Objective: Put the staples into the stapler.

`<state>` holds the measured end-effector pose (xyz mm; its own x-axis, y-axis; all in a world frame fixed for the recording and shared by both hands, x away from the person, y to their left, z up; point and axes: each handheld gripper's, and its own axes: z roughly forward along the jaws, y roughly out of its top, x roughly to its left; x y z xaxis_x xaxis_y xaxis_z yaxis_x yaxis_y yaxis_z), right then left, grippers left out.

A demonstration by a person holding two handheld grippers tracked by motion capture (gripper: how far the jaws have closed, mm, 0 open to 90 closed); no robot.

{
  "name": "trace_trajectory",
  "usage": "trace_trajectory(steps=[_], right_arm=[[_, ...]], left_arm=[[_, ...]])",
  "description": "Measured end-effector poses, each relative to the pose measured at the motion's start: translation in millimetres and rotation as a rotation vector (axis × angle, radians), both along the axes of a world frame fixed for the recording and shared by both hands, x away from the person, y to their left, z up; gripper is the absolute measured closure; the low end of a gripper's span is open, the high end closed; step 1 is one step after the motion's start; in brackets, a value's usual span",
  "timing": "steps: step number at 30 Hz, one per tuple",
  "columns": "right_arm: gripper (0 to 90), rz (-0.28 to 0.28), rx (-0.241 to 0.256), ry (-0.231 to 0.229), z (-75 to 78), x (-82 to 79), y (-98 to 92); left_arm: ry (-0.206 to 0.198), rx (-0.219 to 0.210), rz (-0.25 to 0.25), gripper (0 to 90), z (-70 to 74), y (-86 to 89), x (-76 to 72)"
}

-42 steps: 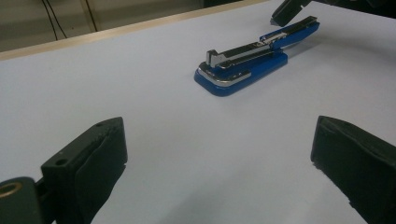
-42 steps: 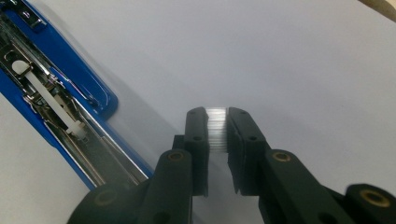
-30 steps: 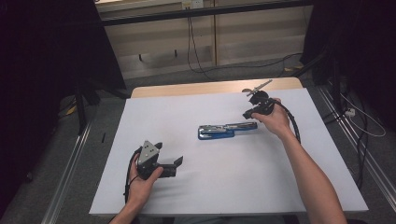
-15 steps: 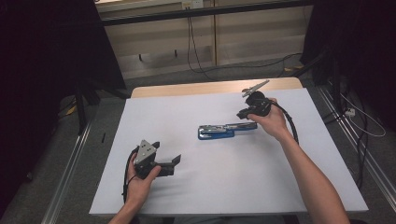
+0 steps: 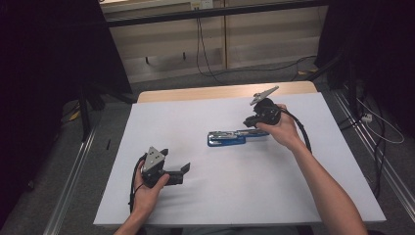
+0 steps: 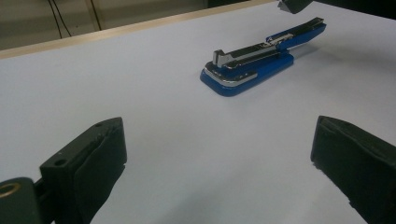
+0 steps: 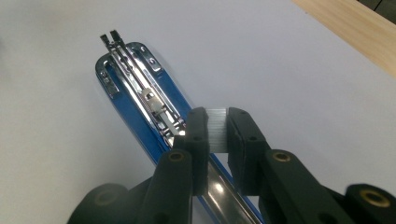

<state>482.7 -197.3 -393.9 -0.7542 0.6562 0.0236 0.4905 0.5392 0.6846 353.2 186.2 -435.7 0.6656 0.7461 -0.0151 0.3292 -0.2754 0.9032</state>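
Note:
A blue stapler [image 5: 230, 138] lies mid-table with its top swung open, so the metal staple channel [image 7: 135, 88] is bare. My right gripper [image 5: 252, 122] hovers over the stapler's rear end. Its jaws [image 7: 215, 116] are shut on a short silvery strip of staples [image 7: 215, 133], held just above the channel. My left gripper [image 5: 175, 160] rests low at the front left of the table, open wide with nothing between its black pads [image 6: 100, 154]. It faces the stapler [image 6: 252, 65] from a distance.
A white sheet [image 5: 220, 196] covers the table, and a strip of bare wood [image 5: 195, 93] shows along the far edge. Cables lie on the floor beyond and to the right. Metal rails run along both sides of the table.
My right gripper has shifted slightly left and down toward the stapler's rear with the staple strip. The left gripper has barely moved.

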Motion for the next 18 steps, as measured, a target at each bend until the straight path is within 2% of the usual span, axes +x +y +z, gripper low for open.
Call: trace_trajectory(steps=[9,11,18], right_arm=[[79.3,0.029,0.007,-0.013,1.7,-3.4,4.6],[79.3,0.027,-0.004,-0.013,1.4,-3.8,7.2],[79.3,0.051,-0.003,-0.025,0.2,-3.4,14.0]], left_arm=[[-0.001,-0.005,-0.002,3.6,0.2,0.8,0.2],[-0.006,-0.008,-0.008,3.6,0.7,0.5,-0.5],[-0.009,0.005,-0.012,3.6,0.5,-0.6,-1.1]])
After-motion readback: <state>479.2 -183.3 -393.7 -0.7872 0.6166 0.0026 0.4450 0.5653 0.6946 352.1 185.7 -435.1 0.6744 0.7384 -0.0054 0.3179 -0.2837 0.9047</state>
